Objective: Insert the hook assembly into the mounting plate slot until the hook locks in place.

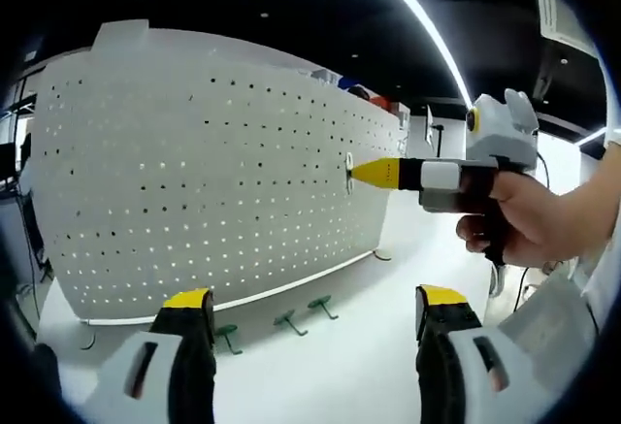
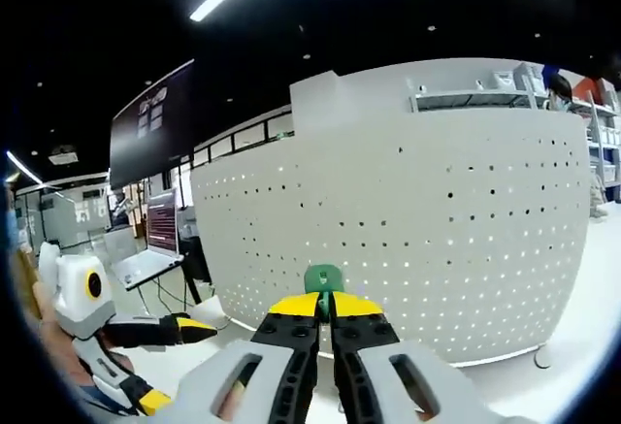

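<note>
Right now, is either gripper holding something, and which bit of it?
The right gripper pinches a small green plastic hook by its lower end, at the white pegboard. The left gripper holds nothing.

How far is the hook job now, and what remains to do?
Done: the right tool is shut on a small green plastic hook and has brought it to the white perforated metal board. In hand: pressing it in. Left: locking it; three green hooks lie on the white table. The left tool is open.
</note>
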A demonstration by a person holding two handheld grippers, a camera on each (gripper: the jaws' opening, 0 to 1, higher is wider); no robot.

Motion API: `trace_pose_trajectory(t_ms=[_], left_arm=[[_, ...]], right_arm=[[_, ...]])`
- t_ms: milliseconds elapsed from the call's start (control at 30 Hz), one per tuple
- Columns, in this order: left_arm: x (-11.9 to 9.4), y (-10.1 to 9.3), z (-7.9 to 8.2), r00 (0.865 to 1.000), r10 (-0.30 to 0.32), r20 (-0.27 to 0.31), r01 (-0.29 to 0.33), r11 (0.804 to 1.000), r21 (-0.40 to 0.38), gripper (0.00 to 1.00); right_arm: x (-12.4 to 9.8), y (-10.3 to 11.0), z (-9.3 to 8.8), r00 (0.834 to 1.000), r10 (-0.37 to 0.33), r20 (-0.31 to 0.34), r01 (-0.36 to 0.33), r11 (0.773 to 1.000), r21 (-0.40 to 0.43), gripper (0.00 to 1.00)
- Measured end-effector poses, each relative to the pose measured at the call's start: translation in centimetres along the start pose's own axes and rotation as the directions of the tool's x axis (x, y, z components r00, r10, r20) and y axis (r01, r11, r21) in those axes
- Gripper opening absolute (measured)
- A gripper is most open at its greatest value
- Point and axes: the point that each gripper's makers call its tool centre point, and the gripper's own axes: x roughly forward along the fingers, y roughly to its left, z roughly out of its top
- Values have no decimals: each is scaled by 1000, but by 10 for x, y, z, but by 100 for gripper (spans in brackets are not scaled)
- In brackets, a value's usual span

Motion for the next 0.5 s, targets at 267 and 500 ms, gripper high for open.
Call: trace_pose_trajectory(t_ms=[267, 500], left_arm=[[-5, 2, -8, 1000, 7, -7, -7, 1000, -2, 87], [-8, 2, -14, 1000, 8, -16, -8, 1000, -4, 86]], right_arm=[[20, -13, 26, 998, -35, 54, 35, 999, -1, 0], [32, -18, 40, 995, -57, 80, 57, 998, 4, 0]])
